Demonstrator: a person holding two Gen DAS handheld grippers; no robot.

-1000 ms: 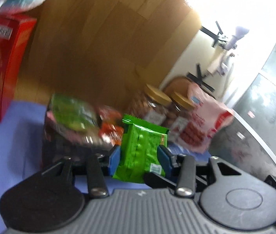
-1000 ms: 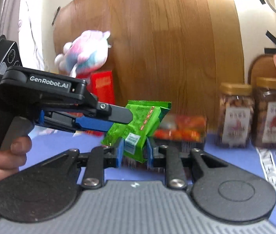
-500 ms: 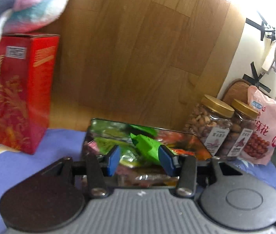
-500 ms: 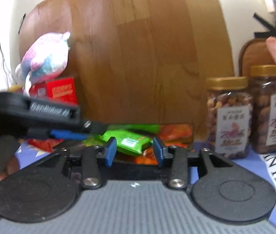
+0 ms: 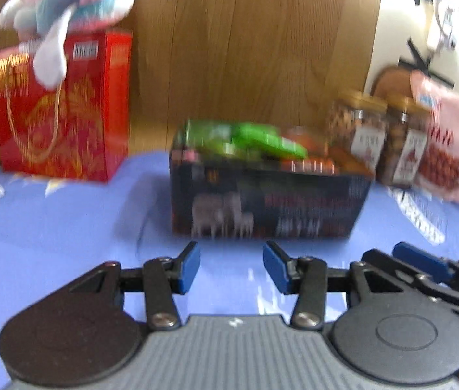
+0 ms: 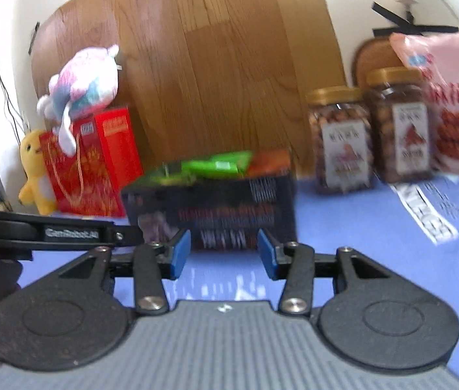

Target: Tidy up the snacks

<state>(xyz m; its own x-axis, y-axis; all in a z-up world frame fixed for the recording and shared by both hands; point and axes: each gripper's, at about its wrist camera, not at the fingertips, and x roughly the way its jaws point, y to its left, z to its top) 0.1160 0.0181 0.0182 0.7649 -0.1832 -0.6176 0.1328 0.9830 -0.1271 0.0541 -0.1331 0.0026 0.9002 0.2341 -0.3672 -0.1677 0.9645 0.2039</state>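
1. The green snack packet lies on top of the other wrapped snacks in the dark printed box, which stands on the blue-covered tabletop towards its back edge, in front of the wooden panel.
2. Orange packets sit beside the green one in the same box, which looks heaped to its rim.
3. The left tool hangs just in front of the box with its blue pads apart and nothing between them.
4. The right tool is likewise spread and empty. Its jaws have just been opening, and only the box front shows beyond the gap.
5. Right of the box, near the back edge, stand two gold-lidded nut jars and a pink snack bag leaning beside them.
6. Left of the box are a red gift box with a plush toy on top and a yellow plush next to it.
7. By my reading, the green packet is put away. No loose small packets show on the tabletop, so what remains, if anything, is the jars and the pink bag.
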